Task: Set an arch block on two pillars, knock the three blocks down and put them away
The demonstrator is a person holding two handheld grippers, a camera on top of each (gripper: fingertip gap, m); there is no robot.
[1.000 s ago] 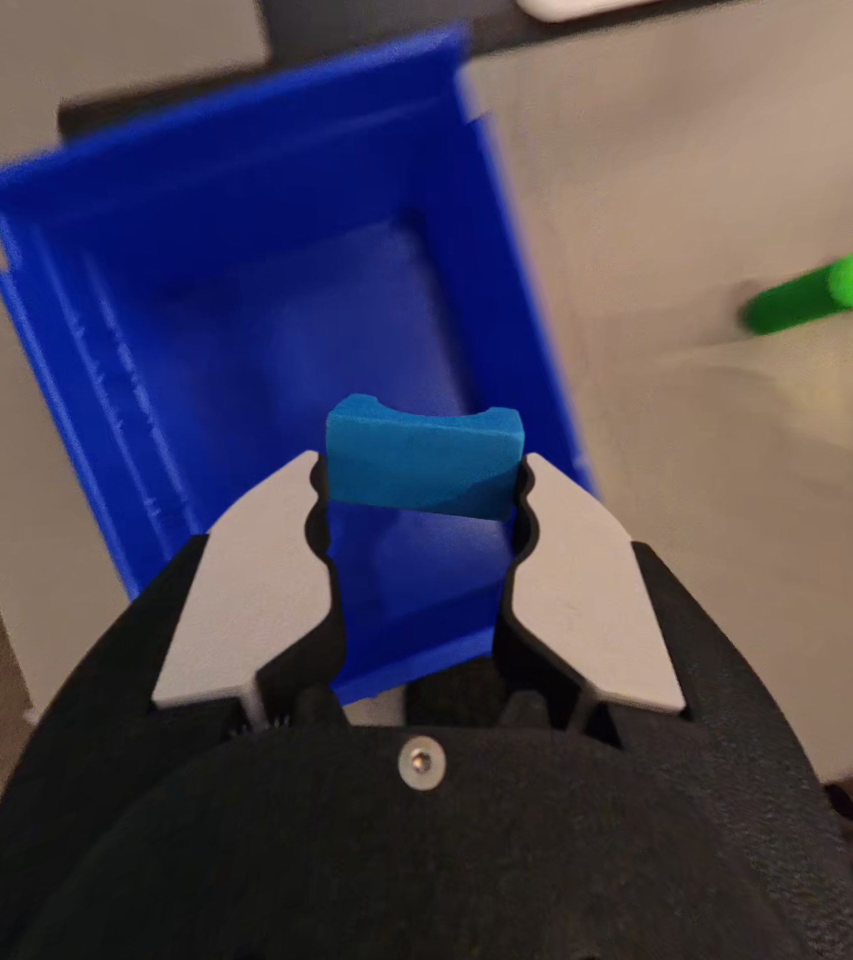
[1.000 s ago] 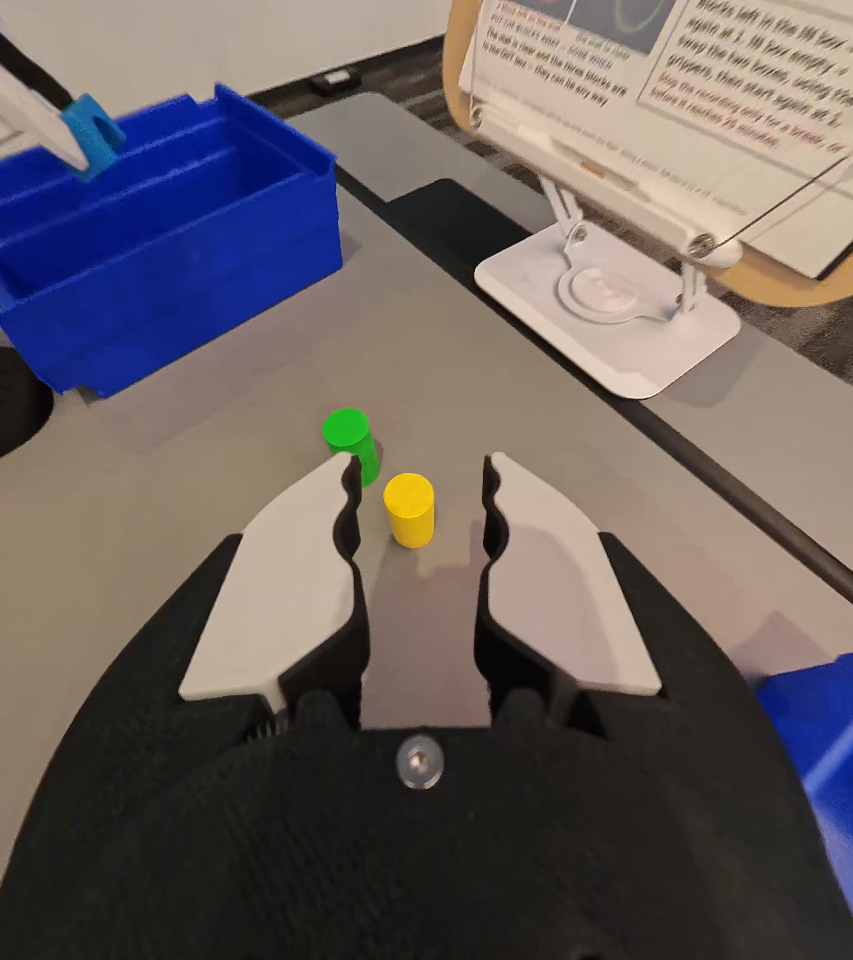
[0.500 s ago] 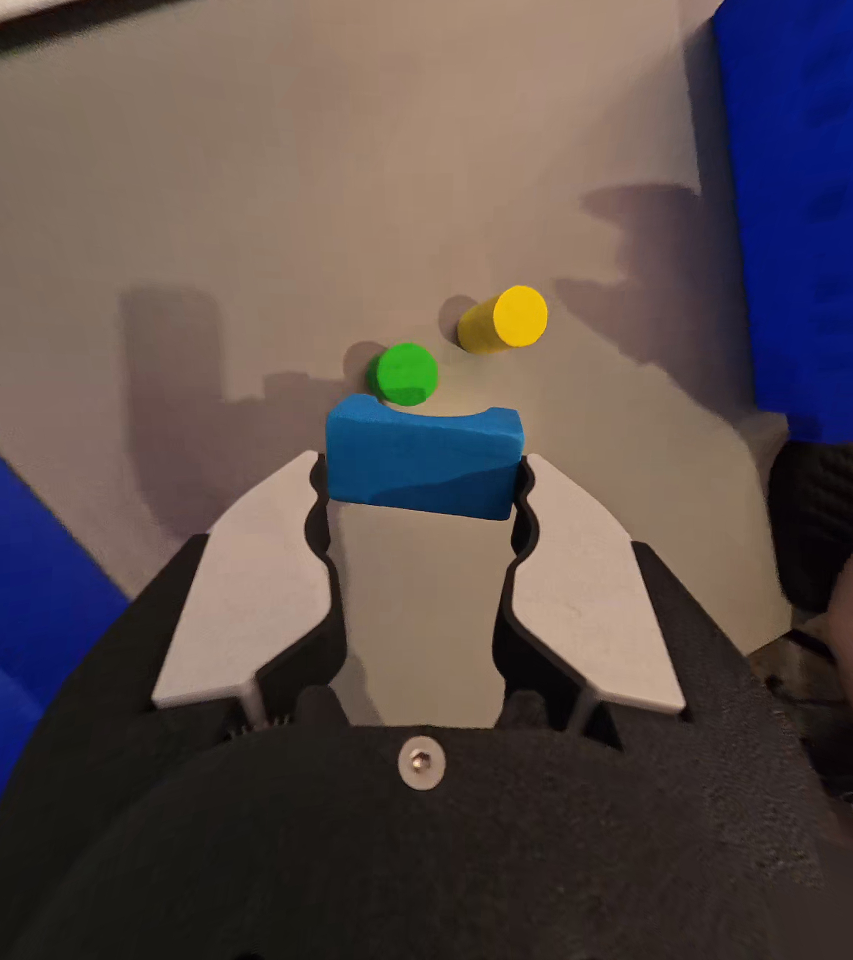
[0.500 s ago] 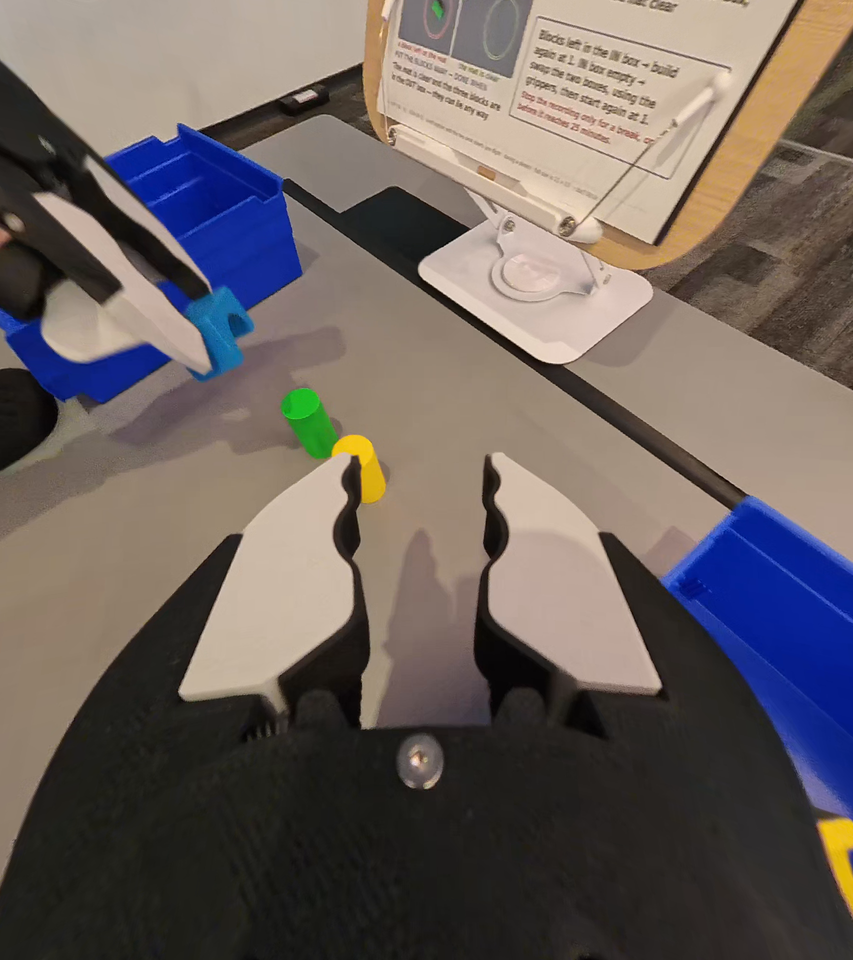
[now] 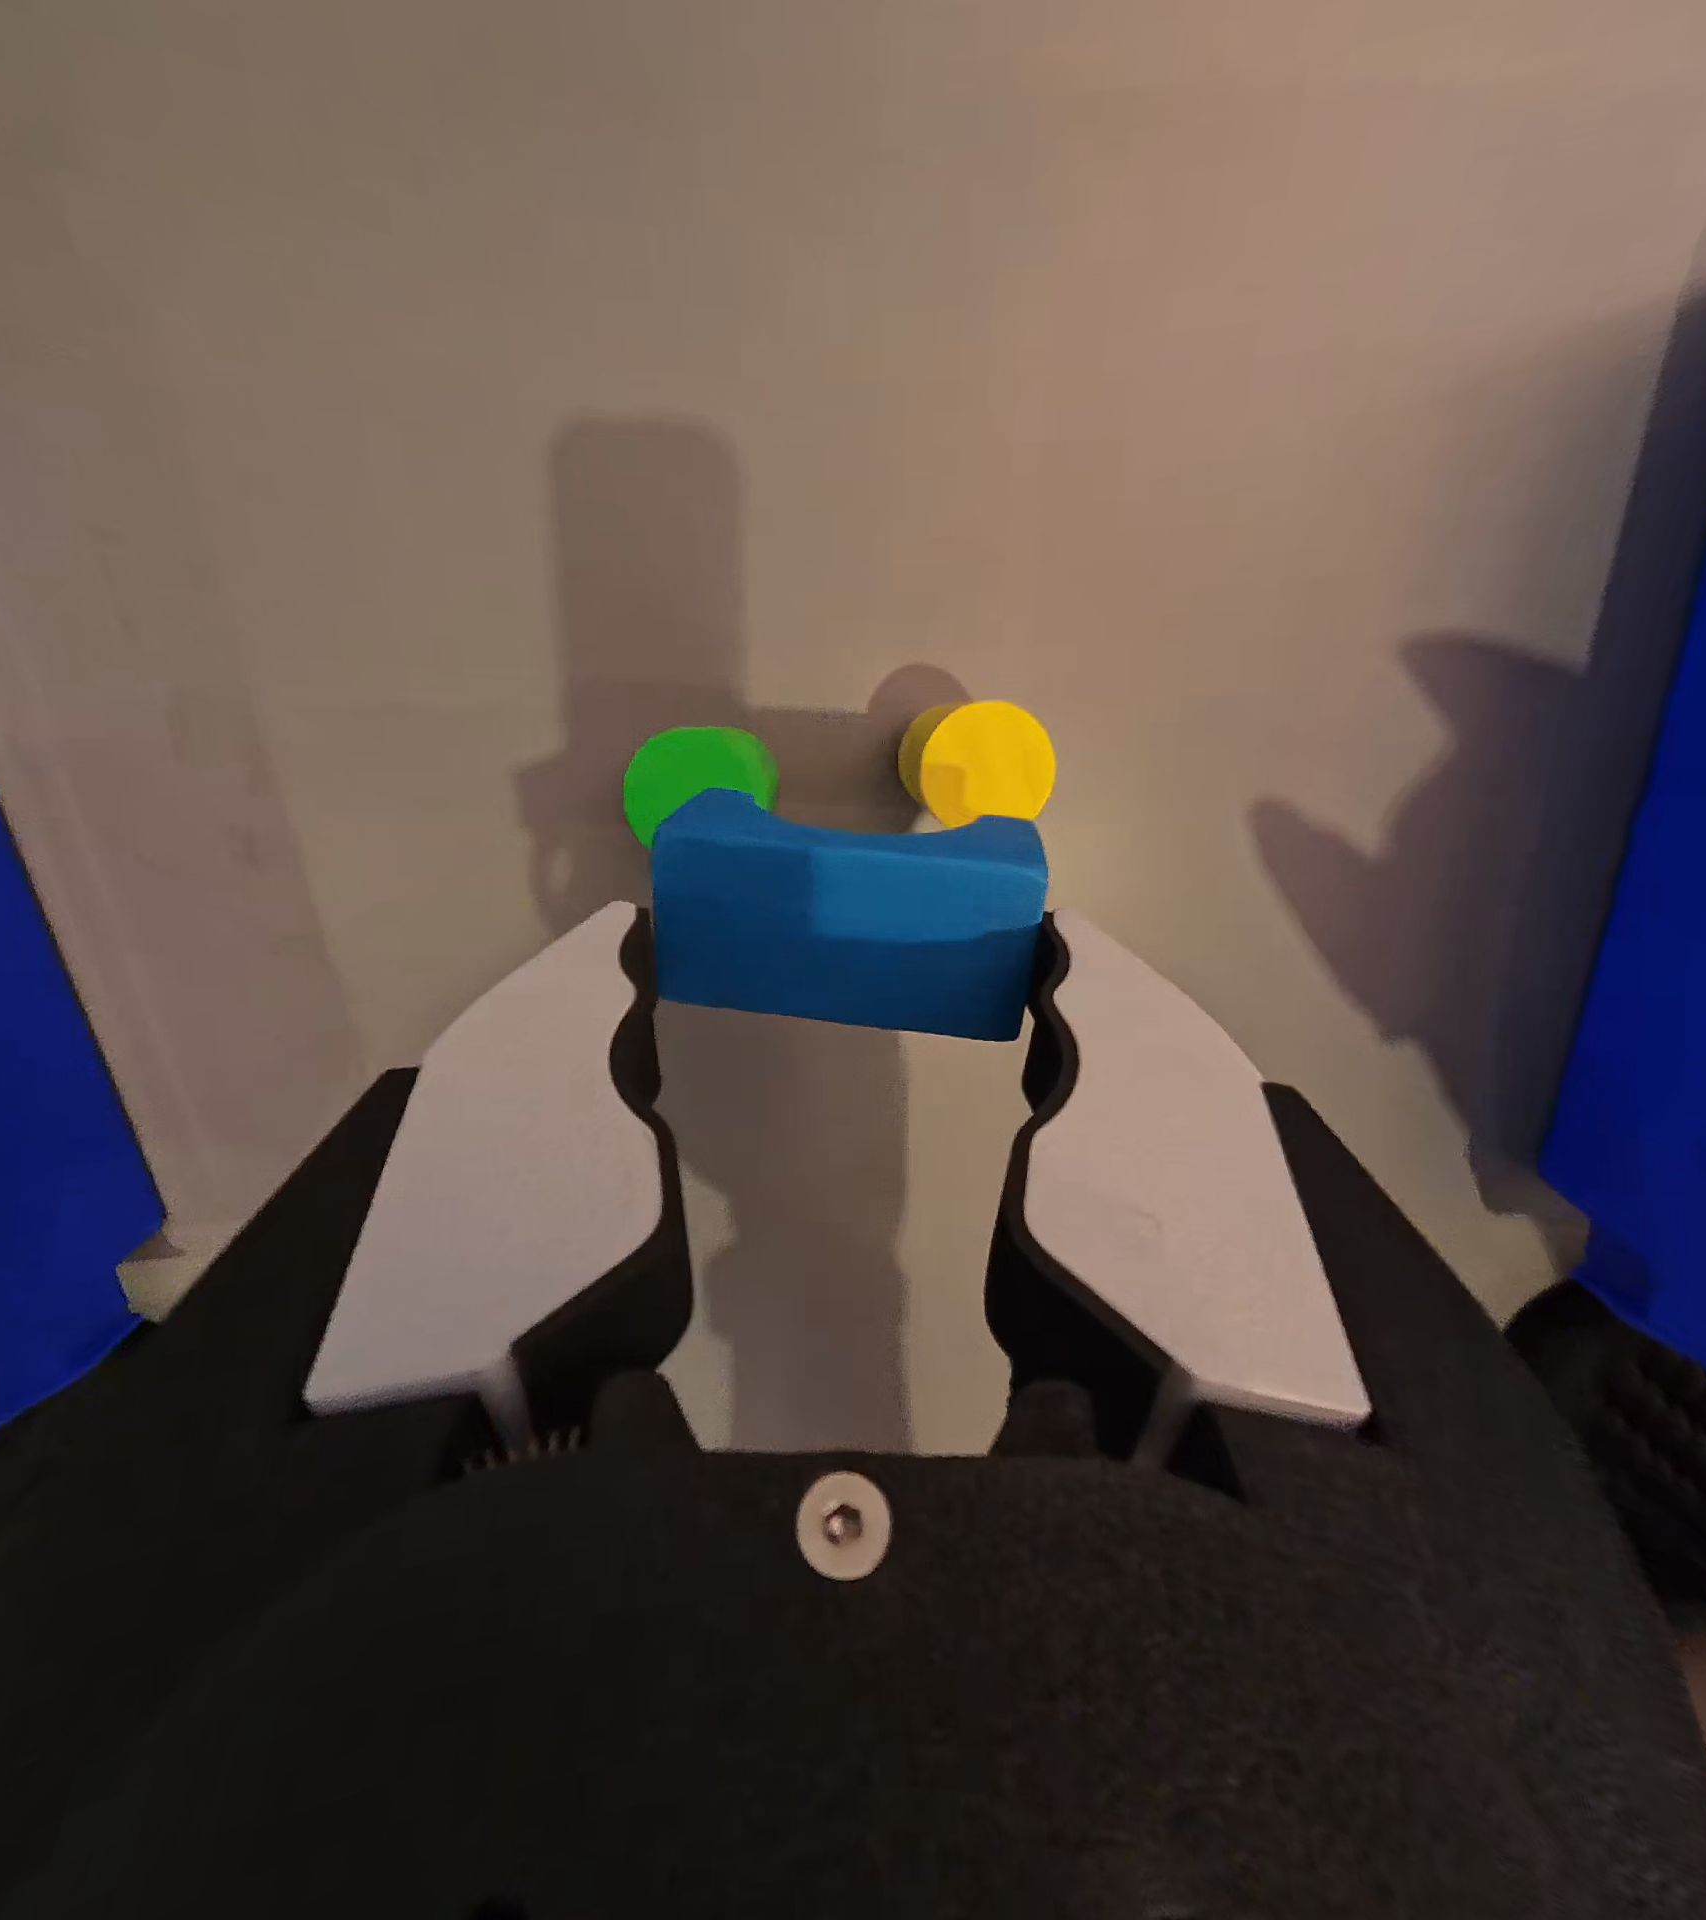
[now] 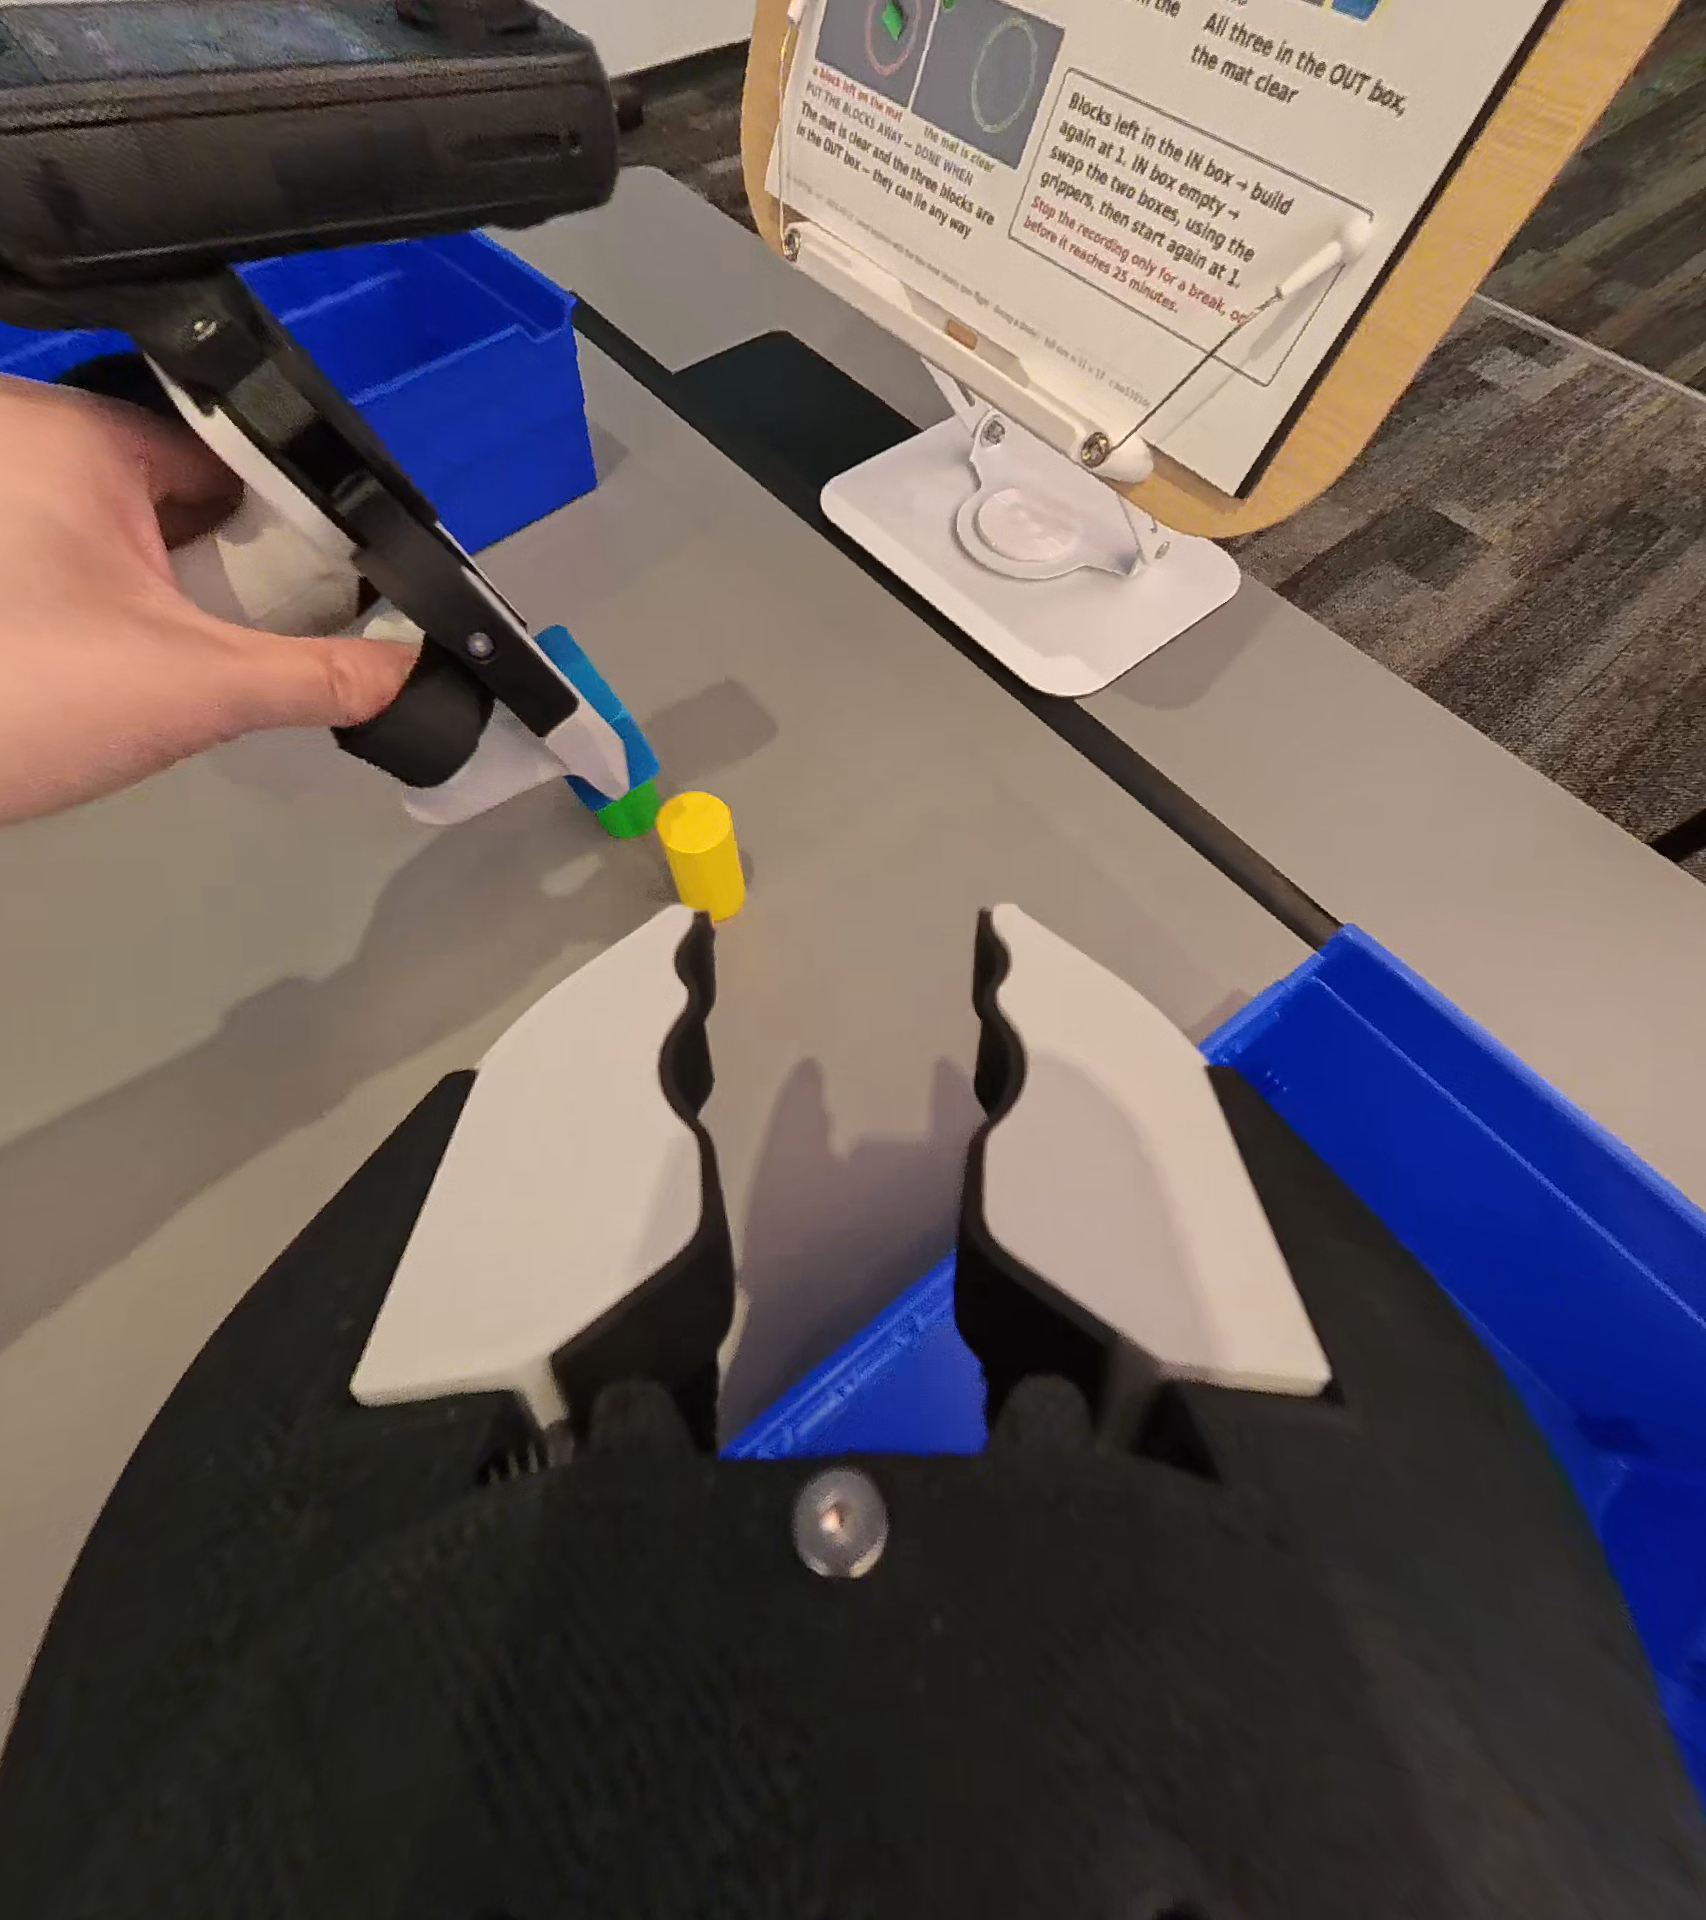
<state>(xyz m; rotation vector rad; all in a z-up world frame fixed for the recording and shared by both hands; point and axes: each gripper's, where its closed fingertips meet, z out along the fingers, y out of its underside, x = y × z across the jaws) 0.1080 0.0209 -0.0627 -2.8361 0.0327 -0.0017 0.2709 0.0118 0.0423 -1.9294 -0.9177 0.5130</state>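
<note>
**Blue arch held above two pillars**

Blue foam fills my left gripper [image 5: 844, 920]: I have the arch block [image 5: 844, 925] pinched end to end between both fingers, its curved notch facing away from me. Just past it stand the green pillar [image 5: 688, 774] and the yellow pillar [image 5: 984, 758], upright on the grey mat [image 5: 932, 312] and a little apart. The arch sits over them, and from the right wrist view it looks close upon the green pillar [image 6: 629, 810], though I cannot tell whether it touches. My right gripper [image 6: 838, 925] holds nothing, fingers spread, low over the mat near the yellow pillar [image 6: 701, 850]. A blue bin [image 6: 1555, 1195] lies beside it at right, another blue bin [image 6: 475, 353] farther off at left. Beyond stands an instruction board [image 6: 1088, 156] on a white stand [image 6: 1036, 561].
</note>
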